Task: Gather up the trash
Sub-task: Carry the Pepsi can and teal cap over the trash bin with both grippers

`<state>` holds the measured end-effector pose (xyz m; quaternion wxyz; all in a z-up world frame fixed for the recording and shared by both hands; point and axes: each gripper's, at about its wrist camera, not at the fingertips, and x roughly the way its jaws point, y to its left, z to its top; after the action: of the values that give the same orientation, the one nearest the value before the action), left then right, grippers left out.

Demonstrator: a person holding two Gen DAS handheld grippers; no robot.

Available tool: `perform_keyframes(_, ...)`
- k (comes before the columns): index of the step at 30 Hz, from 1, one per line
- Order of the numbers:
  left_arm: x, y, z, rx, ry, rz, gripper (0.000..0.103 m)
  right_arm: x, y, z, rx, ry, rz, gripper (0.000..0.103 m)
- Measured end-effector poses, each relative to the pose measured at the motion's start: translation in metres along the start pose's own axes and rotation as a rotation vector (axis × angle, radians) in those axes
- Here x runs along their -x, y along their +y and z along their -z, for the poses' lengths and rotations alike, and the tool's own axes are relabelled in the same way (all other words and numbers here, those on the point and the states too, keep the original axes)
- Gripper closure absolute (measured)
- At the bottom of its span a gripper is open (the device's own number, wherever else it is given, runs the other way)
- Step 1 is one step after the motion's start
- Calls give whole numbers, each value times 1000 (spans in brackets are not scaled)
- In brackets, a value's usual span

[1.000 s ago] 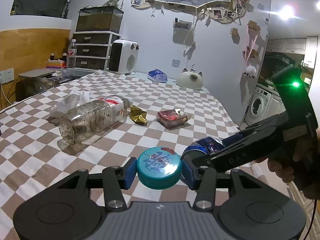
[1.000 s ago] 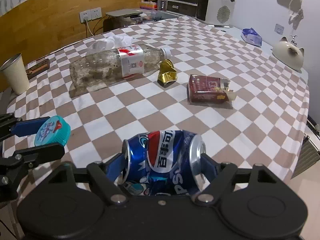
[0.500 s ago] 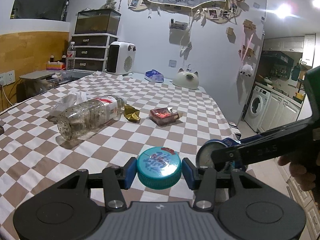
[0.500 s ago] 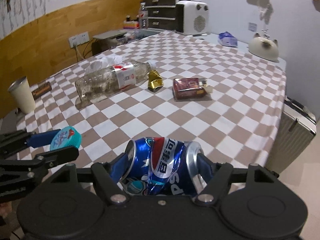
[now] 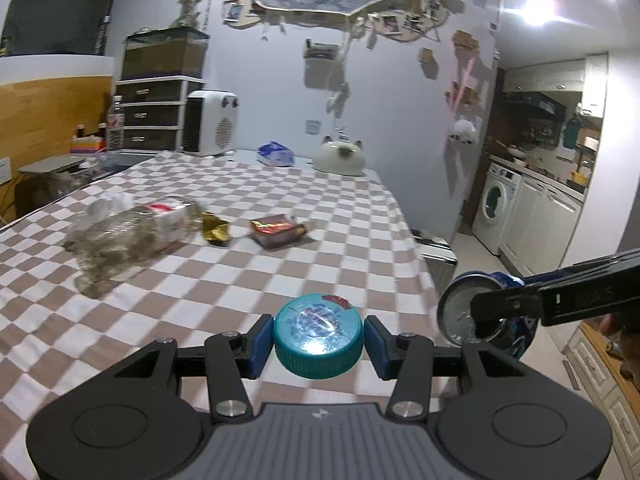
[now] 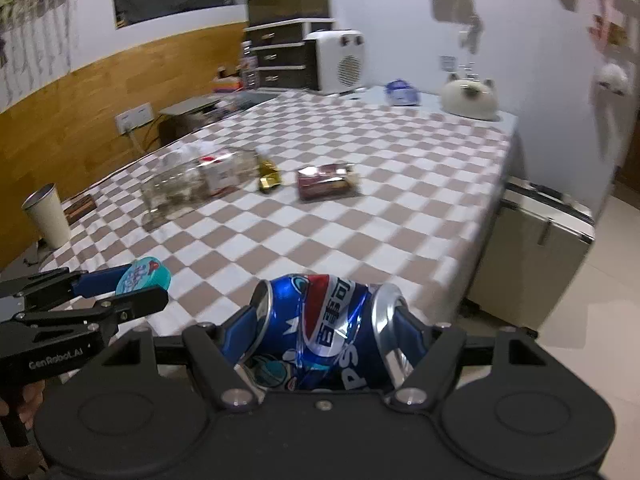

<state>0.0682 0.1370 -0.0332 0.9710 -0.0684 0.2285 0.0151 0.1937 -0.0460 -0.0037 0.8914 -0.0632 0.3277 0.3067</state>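
Right tongs (image 6: 328,330) clamp dented cola can (image 6: 324,328).

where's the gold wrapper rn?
Gold wrapper lies on the checkered table, mid-left in the right wrist view, between the plastic bottle and the red packet.

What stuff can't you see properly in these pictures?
- Trash bin: in neither view, so where the teal cap and Pepsi can will go is unknown.
- Plastic bottle: motion-blurred in both views; label unreadable.
- Red packet: blurred, print unreadable.
- Can's underside: hidden by the right claw body.
- Cap's underside: hidden in the left claw.
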Motion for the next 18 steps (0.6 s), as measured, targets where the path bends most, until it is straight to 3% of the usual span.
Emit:
perform_keyframes(10, -12, -70, 8, -50, 23, 88, 53, 61, -61, 45, -113, -50, 95, 28)
perform_keyframes(18, -31, -128, 18, -81, 104, 171, 53, 96, -109, 92, -207, -62, 168, 28)
